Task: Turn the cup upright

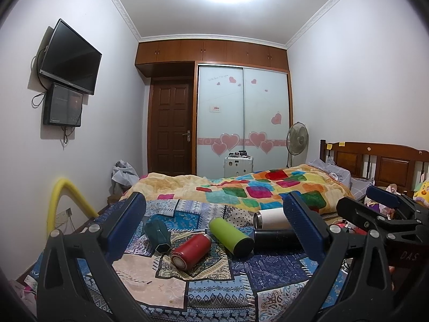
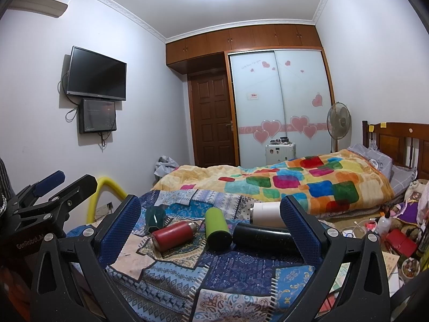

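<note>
Your left gripper and right gripper both hang spread wide with nothing between the blue pads, above the patchwork blanket. Five cups lie on their sides there in a loose row: dark green faceted cup, red bottle, lime green bottle, black bottle, and white tumbler just behind the black one. Beyond them sits the colourful quilt, then the wardrobe.
</note>
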The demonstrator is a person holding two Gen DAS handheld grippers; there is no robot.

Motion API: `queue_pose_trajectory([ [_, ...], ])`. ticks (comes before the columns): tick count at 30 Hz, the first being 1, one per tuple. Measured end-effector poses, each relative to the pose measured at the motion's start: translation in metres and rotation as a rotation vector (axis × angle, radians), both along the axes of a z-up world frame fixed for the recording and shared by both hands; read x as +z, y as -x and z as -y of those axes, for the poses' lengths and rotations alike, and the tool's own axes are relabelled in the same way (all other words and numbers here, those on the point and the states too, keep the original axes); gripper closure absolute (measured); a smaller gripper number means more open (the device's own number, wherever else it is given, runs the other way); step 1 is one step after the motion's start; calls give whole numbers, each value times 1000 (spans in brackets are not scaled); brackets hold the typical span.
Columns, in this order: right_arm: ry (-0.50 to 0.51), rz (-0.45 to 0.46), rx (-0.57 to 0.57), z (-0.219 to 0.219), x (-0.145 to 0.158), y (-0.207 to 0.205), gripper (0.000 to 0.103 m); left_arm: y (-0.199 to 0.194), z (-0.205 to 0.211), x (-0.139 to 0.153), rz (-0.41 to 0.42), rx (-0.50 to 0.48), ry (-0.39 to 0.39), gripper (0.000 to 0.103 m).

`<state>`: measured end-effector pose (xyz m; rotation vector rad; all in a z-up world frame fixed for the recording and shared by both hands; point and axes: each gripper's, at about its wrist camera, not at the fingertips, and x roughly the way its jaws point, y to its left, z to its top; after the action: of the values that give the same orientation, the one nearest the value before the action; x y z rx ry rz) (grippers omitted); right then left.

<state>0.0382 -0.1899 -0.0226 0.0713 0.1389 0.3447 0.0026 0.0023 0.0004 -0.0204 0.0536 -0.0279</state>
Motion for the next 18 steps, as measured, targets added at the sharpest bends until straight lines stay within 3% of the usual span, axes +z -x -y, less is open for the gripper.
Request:
queue_pose_trajectory([
  [18,1,0,-1,0,-1,0,0,0,1,0,1,-2,3,0],
])
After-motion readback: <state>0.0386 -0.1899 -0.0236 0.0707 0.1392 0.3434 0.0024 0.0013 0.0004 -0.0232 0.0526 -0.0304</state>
